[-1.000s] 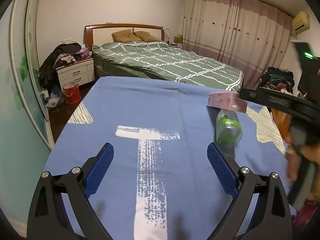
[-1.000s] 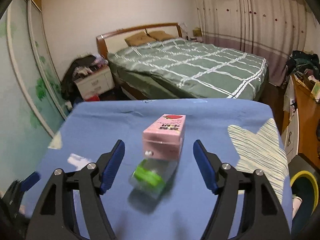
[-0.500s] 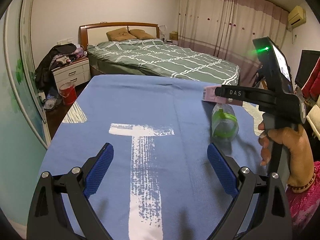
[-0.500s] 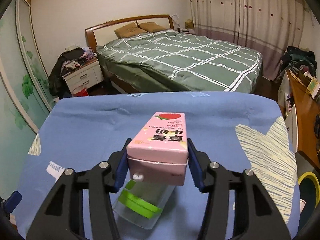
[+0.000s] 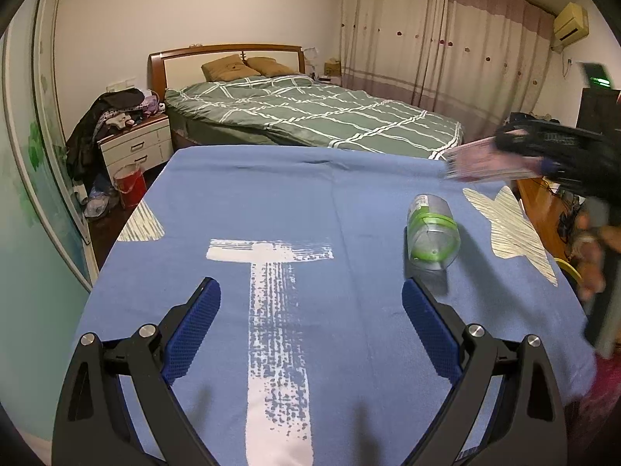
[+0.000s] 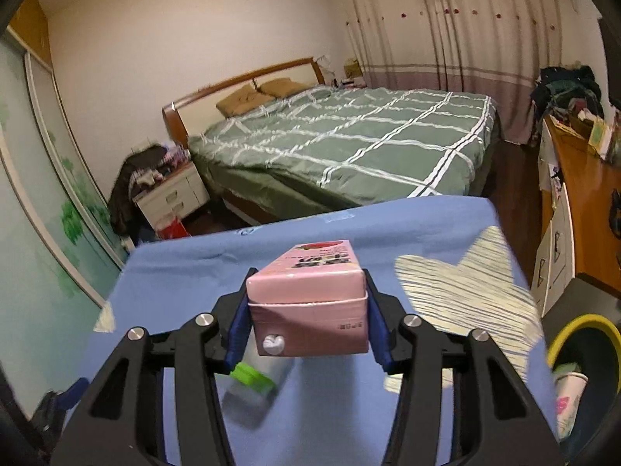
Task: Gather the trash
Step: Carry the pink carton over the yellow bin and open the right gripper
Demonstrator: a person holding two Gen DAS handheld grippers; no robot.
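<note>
Right gripper (image 6: 306,322) clamps carton (image 6: 308,306) (could slip short of bin (image 6: 582,353)); left gripper (image 5: 310,330) open, bottle (image 5: 432,229) ahead.

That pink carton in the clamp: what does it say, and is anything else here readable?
Pink carton: dark characters on top and small print on its side, both too blurred to read.
Plastic bottle: label too small to read.
Right gripper: faint marking, unreadable.
</note>
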